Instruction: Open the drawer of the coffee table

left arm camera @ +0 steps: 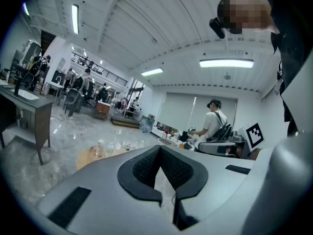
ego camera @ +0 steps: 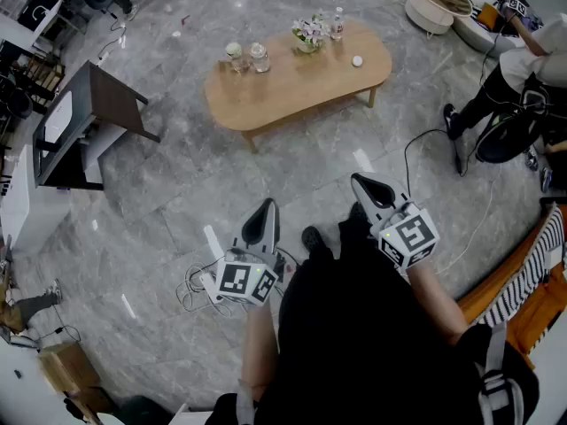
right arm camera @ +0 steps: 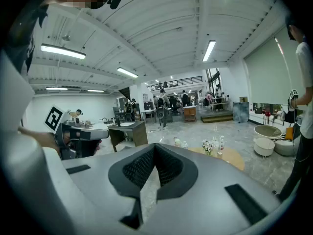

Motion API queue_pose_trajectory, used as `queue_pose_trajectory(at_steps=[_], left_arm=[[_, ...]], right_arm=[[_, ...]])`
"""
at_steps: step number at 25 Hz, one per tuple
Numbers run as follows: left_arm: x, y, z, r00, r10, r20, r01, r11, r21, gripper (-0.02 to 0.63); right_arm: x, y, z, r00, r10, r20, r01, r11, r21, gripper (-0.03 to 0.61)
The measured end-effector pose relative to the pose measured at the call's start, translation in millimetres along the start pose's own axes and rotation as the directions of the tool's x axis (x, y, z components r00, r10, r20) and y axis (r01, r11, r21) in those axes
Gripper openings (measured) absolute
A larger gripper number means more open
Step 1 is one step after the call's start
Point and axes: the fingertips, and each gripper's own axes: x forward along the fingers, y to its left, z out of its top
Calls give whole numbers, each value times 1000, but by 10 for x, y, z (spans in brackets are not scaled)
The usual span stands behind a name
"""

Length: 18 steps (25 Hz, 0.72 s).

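Note:
The coffee table (ego camera: 292, 82) is a low oval of light wood, far ahead on the grey stone floor; no drawer shows on it from here. It also appears small and distant in the left gripper view as the coffee table (left arm camera: 90, 156) and in the right gripper view as the coffee table (right arm camera: 231, 156). My left gripper (ego camera: 265, 207) and right gripper (ego camera: 361, 183) hang close to my body, well short of the table. Both are shut with nothing between the pads, as the left gripper (left arm camera: 159, 148) and right gripper (right arm camera: 154, 146) show in their own views.
On the tabletop stand two glass jars (ego camera: 246, 57), a small flower arrangement (ego camera: 309, 34), a bottle (ego camera: 337, 23) and a small white object (ego camera: 357, 60). A dark desk (ego camera: 84, 113) stands left. A person (ego camera: 518, 69) and a white round basin (ego camera: 434, 3) are at right. Cables (ego camera: 197, 283) lie by my feet.

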Motion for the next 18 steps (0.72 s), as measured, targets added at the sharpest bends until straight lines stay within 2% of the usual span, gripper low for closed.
queue_pose_trajectory(at_steps=[11, 18], left_arm=[[-19, 167, -12, 997, 63, -48, -62, 998, 33, 12], [-4, 99, -112, 995, 48, -89, -44, 997, 56, 12]], right_arm=[[-81, 44, -21, 1000, -19, -13, 18, 999, -28, 12], [-159, -100, -52, 994, -109, 12, 108, 993, 40, 12]])
